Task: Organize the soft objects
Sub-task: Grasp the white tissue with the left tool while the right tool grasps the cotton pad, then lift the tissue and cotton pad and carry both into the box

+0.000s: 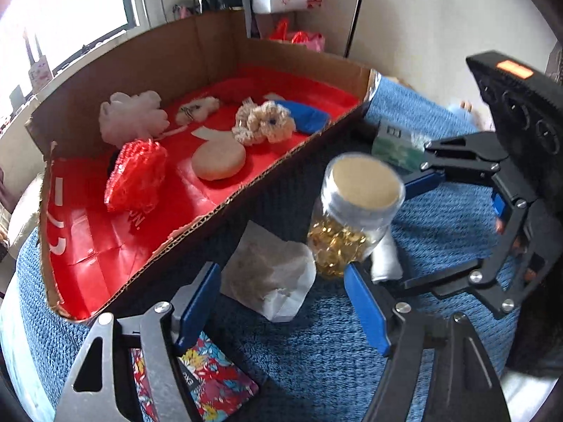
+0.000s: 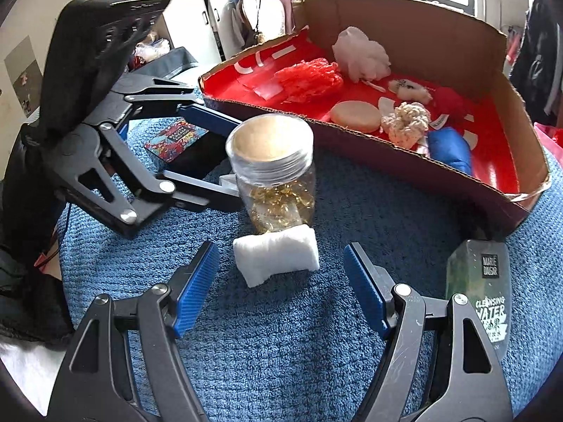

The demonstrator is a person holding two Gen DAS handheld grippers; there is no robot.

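A: Left to right on the blue knit cover (image 2: 281,351): left gripper (image 2: 230,161) comes in from 9 o'clock, jaws spread either side of the clear jar (image 2: 272,172) of gold capsules. Can't see a pad pressing the glass, so I read it as not clamped.

B: And the soft item?

A: White cotton roll (image 2: 276,256), lying flat, touching the jar's base at the jar's 6 o'clock. Right gripper (image 2: 281,281) sits just short of it, jaws spread wider than the roll, nothing between the pads.

B: Handling?

A: I'd judge it very light and squashy, fibrous surface so little slip risk. Nothing fragile. It'll compress a lot before the pads bite. Take it across the short middle, pads on the two long sides.

B: Risk?

A: The jar. Rigid, tall, tippy, right against the roll. A deep approach could nudge it.

B: Destination?

A: Cardboard box (image 2: 457,45) with red lining, at 1 o'clock from the roll. Already holds the other soft items, among them the white mesh puff (image 2: 362,54), red mesh puff (image 2: 309,79) and crochet flower (image 2: 406,123).

B: Far right?

A: Cleansing water bottle (image 2: 482,281), at 3 o'clock. Hard, leave it.
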